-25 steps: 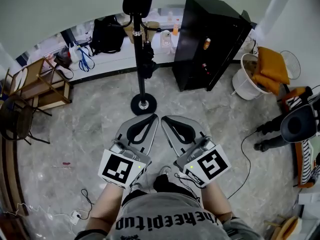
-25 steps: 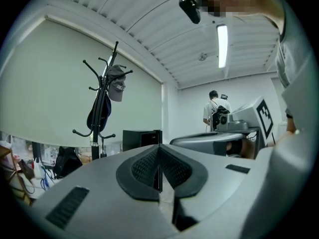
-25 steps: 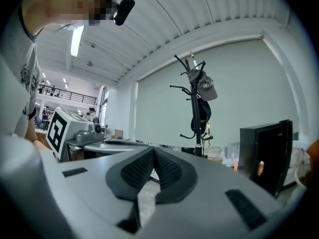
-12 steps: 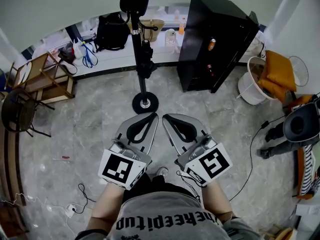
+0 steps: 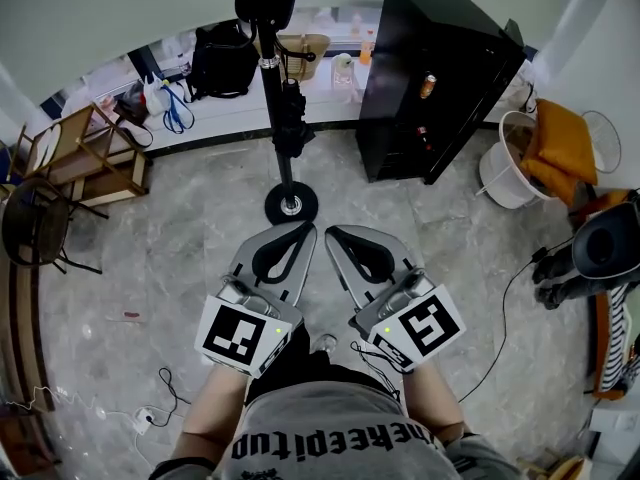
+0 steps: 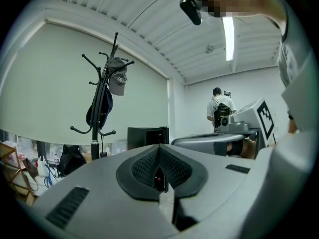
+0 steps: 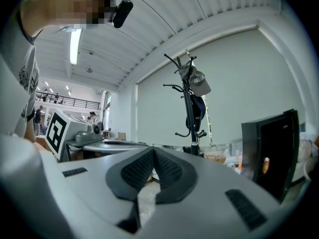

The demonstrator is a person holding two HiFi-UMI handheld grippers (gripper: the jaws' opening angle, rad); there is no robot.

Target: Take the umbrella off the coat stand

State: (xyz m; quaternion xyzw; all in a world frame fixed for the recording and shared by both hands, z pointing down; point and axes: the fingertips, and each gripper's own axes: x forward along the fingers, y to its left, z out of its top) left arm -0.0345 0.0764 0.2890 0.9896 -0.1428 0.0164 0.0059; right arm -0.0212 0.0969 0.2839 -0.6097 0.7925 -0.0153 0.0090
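Umbrella, seemingly the black folded bundle [image 5: 293,120] hanging against the black metal coat stand [image 5: 283,173], sits near the floor's far edge. Left tongs [image 5: 303,231] and right tongs [image 5: 336,234] are both closed, empty, well short. Open one pair early, approach level, then lift it clear of its hook.

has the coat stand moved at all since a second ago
No. The coat stand keeps its place just left of the black cabinet; only the whole head view has drifted slightly.
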